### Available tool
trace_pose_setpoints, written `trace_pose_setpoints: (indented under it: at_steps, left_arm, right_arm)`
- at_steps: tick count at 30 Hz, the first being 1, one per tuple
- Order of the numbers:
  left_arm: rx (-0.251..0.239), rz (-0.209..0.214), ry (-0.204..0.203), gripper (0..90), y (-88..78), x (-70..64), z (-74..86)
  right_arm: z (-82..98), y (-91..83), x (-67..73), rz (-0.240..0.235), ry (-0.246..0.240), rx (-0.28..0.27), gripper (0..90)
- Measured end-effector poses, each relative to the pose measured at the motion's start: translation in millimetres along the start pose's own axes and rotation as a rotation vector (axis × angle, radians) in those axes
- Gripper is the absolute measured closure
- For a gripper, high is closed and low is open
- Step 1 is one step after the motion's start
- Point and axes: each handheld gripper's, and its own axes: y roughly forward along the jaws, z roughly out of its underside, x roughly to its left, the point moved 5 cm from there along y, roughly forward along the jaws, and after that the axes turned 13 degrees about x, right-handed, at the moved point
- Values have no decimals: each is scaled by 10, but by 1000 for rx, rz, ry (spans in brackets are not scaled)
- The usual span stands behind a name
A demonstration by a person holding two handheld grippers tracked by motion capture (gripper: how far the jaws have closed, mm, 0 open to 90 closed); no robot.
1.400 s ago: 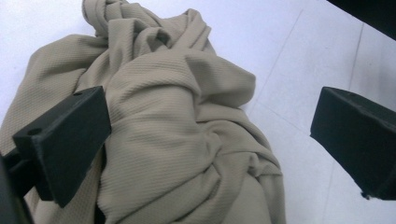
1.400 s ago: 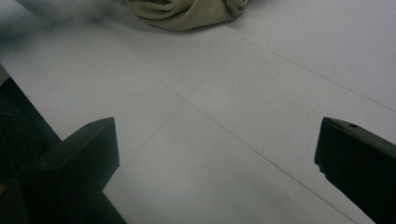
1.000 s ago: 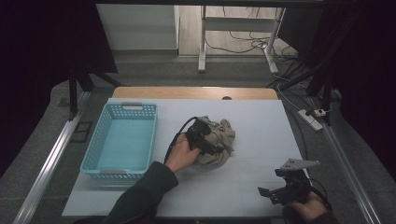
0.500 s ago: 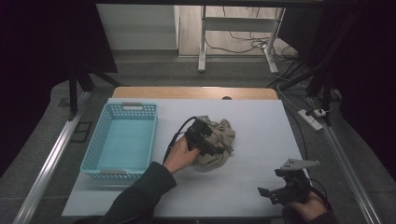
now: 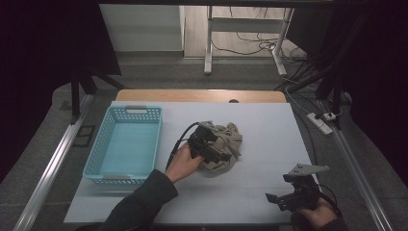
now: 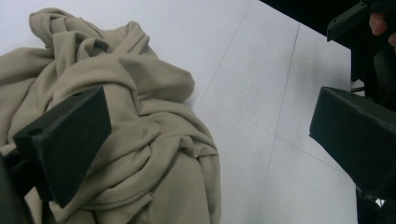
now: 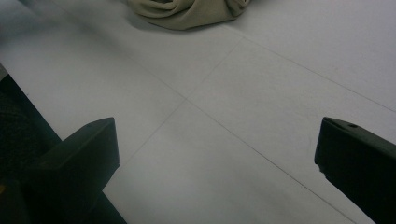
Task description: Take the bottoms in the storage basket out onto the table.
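We take the job to be getting the crumpled beige cloth [image 5: 225, 147] into the blue basket [image 5: 98, 149]. The cloth lies bunched on the white table [image 5: 269, 125], just right of the basket and apart from it; nothing sits in the basket as far as the high view shows.

Left gripper [image 5: 210, 146]: over the left part of the cloth, jaws spread wide. In the left gripper view one jaw is down on the folds while the other stands out over bare table, so nothing is pinched yet. The left hand [image 5: 182, 163] holds it from the near side.

Right gripper [image 5: 285, 199]: near the front right edge of the table, well apart from the cloth, jaws spread, nothing between them. Its own view looks across bare table with the cloth's edge far off.

Our judgement: work is at the grasp stage, barely begun. Left to do: close on the cloth, lift, carry it leftward, release it in the basket.
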Motion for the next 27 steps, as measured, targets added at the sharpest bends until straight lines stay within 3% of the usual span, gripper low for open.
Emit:
trace_pose_setpoints:
  at_steps: [9, 27]
  left_arm:
    - [3, -5, -18, 1, 17, 7, 63]
    - [-19, -38, -19, 9, -149, -32, 105]
  right_arm:
    - [1, -5, 0, -2, -4, -3, 0]
    - [1, -13, -5, -3, 0, -12, 0]
